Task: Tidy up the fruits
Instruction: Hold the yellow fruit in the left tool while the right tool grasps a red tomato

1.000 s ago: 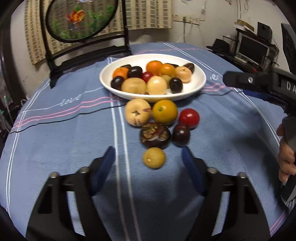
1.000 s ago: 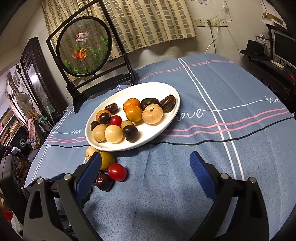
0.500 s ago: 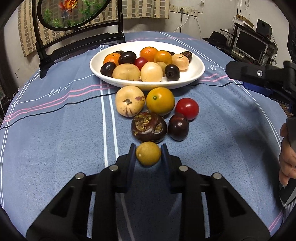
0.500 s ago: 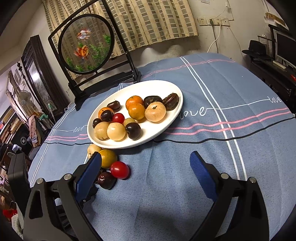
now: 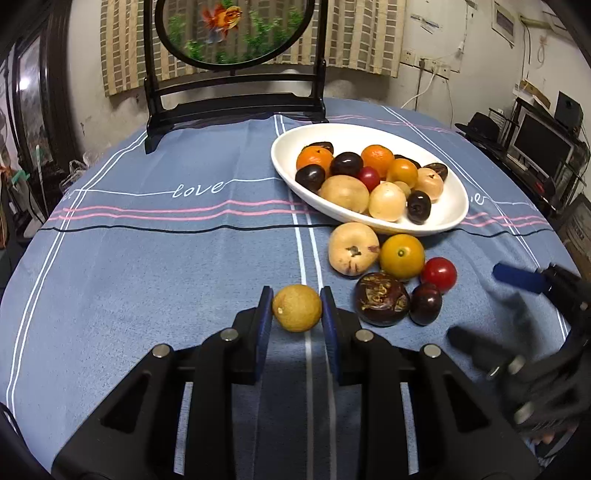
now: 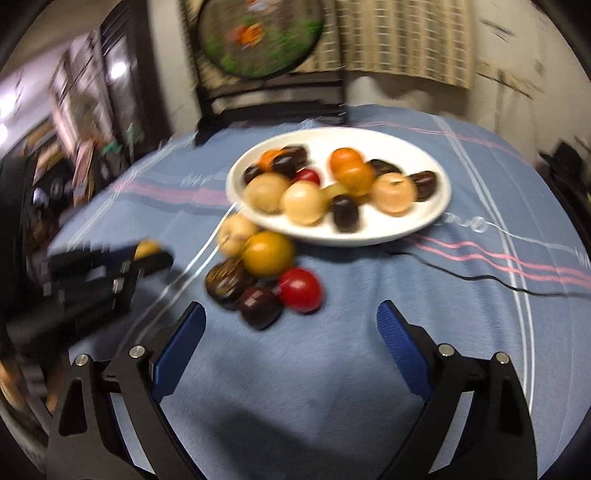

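Note:
My left gripper is shut on a small yellow-brown fruit and holds it over the blue cloth, left of the loose fruits. It also shows blurred in the right wrist view. A white oval plate holds several fruits. In front of it lie a pale fruit, an orange one, a red one, a big dark one and a small dark one. My right gripper is open and empty, just in front of the red fruit.
A round goldfish screen on a black stand is at the far edge of the table. The blue striped tablecloth covers the table. Shelves and monitors stand off to the right.
My left gripper has moved left and lifted with the yellow-brown fruit held. My right gripper has swung toward the loose fruits; its view is blurred.

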Demonstrator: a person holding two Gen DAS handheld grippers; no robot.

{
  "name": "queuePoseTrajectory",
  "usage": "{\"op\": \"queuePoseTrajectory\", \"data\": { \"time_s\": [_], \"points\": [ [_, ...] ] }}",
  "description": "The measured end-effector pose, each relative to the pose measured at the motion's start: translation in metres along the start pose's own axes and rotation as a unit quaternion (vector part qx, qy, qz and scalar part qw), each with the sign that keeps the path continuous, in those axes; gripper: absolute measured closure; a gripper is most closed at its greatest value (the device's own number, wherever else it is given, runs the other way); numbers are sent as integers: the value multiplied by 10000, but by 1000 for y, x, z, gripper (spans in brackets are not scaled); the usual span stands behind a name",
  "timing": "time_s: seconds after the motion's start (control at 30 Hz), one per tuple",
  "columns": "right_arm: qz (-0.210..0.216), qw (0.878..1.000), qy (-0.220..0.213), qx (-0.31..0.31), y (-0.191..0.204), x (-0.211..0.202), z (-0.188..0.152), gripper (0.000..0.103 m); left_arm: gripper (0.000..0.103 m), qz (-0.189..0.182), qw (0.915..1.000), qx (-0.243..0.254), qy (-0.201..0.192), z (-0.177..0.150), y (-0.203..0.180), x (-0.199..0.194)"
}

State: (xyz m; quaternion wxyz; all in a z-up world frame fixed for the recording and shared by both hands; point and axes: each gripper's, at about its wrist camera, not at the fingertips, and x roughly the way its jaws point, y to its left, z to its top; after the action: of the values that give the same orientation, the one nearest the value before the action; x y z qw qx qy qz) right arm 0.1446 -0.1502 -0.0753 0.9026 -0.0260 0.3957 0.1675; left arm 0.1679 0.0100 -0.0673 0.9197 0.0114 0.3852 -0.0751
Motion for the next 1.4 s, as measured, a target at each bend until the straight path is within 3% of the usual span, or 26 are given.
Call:
{"op": "queuePoseTrajectory", "data": {
  "time_s": [0.23, 0.33, 0.43, 0.53, 0.8, 0.93, 1.0, 1.1, 1.17, 1.33, 1.4],
  "points": [
    [-352, 9992, 182, -114, 0, 16, 0, 9, 77, -100, 9998, 160, -56, -2, -8, -3],
    [-223, 9997, -63, 75, -8, 4, 3, 9, 77, -128, 9998, 136, -76, -2, -6, -5],
    [-458, 9978, -255, 398, -25, -2, 6, 9, 77, -143, 9998, 147, -66, -2, -7, -5],
    [-480, 9967, -110, 643, -36, 5, 5, 17, 77, -163, 9997, 179, -60, -3, -8, -5],
    [-604, 9968, 171, 500, -38, 27, 9, 18, 77, -181, 9997, 191, -11, -3, -9, -3],
    [-1131, 9901, -16, 828, -59, 13, 10, 20, 77, -176, 9997, 186, -13, -3, -9, -4],
    [-874, 9897, -280, 1095, -70, -3, 8, 20, 77, -190, 9996, 190, -25, -3, -9, -4],
    [-804, 9929, -275, 836, -59, 0, 8, 21, 77, -188, 9996, 199, -37, -3, -10, -5],
    [-680, 9957, -138, 609, -49, 9, 9, 36, 77, -184, 9996, 193, -43, -3, -9, -5],
    [-700, 9971, -27, 282, -35, 24, 15, 47, 77, -180, 9997, 182, -22, -3, -9, -4],
    [-652, 9977, -8, 187, -31, 30, 21, 56, 77, -184, 9997, 183, -14, -3, -9, -4]
  ]
}}
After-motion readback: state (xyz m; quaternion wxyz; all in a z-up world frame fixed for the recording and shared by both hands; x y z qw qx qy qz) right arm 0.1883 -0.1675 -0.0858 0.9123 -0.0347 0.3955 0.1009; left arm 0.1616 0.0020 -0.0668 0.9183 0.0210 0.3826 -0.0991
